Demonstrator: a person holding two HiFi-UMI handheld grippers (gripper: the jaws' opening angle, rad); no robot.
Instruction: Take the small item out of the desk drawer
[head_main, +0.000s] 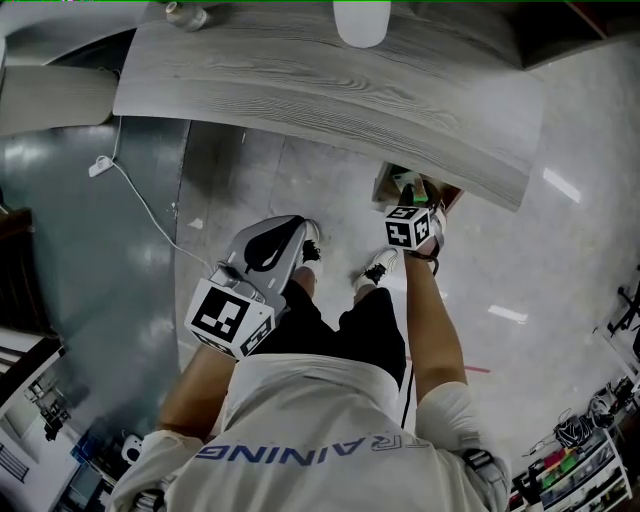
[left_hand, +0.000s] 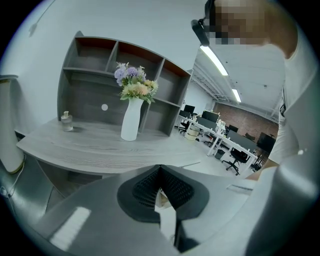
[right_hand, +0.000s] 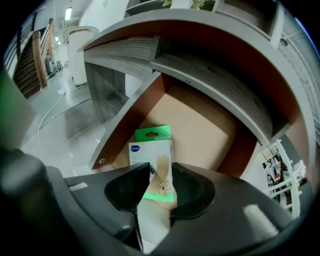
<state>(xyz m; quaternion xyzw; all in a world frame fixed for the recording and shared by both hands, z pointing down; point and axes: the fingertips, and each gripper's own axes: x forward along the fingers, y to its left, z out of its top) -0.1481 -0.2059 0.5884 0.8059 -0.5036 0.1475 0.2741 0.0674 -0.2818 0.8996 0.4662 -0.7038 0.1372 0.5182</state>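
A small green and white packet (right_hand: 152, 147) lies in the open desk drawer (right_hand: 200, 120), under the grey desktop. My right gripper (right_hand: 160, 182) reaches into the drawer, and its two dark pads close against the packet's lower sides. In the head view the right gripper (head_main: 408, 192) points into the drawer (head_main: 383, 182) below the desk (head_main: 300, 80), with a bit of green packet (head_main: 402, 176) showing at its tip. My left gripper (head_main: 300, 238) hangs over the floor by the person's left knee. Its pads (left_hand: 145, 187) meet at the tip, with nothing between them.
On the desk stand a white vase of flowers (left_hand: 131, 120) and a small glass bottle (left_hand: 66, 121), with a grey shelf unit (left_hand: 100, 75) behind. A white cable (head_main: 140, 200) runs across the floor to the left. The person's shoes (head_main: 378, 266) stand just before the drawer.
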